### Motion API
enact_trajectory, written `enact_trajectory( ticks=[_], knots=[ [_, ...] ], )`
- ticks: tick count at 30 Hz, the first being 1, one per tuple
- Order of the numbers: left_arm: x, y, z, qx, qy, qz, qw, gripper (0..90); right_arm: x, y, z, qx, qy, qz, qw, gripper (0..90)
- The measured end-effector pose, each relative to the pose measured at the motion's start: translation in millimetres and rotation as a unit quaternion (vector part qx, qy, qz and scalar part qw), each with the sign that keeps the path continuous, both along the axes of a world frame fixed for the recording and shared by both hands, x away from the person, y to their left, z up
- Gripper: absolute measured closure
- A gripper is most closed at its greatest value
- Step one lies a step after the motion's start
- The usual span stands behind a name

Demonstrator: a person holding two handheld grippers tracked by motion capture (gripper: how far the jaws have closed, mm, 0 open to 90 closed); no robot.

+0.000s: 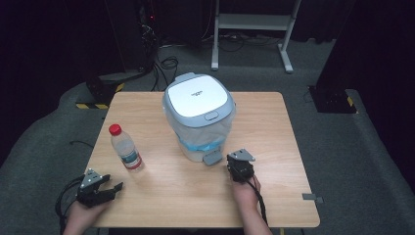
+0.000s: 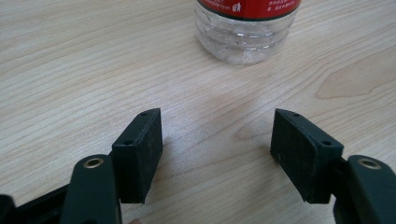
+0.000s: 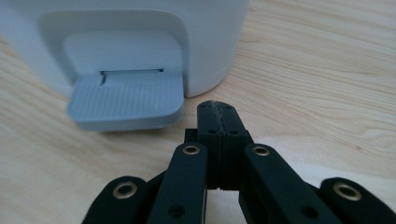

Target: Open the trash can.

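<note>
A white pedal bin (image 1: 198, 117) with a grey-rimmed lid stands at the table's middle, its grey foot pedal (image 1: 212, 158) facing me. In the right gripper view the pedal (image 3: 125, 102) sticks out from the bin wall (image 3: 215, 37), just left of my jaws. My right gripper (image 1: 235, 159) (image 3: 217, 109) is shut with nothing between its pads, low over the wood beside the pedal. A clear water bottle (image 1: 125, 147) with a red cap stands at the left. My left gripper (image 1: 113, 188) (image 2: 217, 149) is open and empty, pointing at the bottle's base (image 2: 246, 32) a short way ahead.
The wooden table (image 1: 264, 127) has bare room at the right and back. A small grey clip (image 1: 312, 198) sits at the front right edge. Beyond the table are grey carpet, cables and a white desk frame (image 1: 254, 29).
</note>
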State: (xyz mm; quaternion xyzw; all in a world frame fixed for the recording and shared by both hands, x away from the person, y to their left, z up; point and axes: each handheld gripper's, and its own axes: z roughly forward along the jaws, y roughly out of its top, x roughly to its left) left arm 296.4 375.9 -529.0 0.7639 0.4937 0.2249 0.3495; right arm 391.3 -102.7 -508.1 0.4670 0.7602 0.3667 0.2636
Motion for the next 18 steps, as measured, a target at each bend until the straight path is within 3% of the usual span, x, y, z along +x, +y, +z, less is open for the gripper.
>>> enact_trajectory(
  ticks=[4, 9, 18],
  knots=[
    [0.0, 0.1, 0.0, 0.0, 0.0, 0.0, 1.0, 34.2, 14.4, 4.9, -4.8, -0.011, 0.013, -0.005, 0.9999, 89.7],
    [0.0, 0.1, 0.0, 0.0, 0.0, 0.0, 1.0, 34.1, 18.2, 8.1, -9.1, -0.011, 0.025, -0.003, 0.9996, 89.8],
    [0.2, 0.2, 0.0, -0.001, 0.0, -0.001, 1.0, 34.1, -2.1, 33.3, -10.6, -0.015, 0.027, 0.043, 0.9986, 89.9]
  ],
)
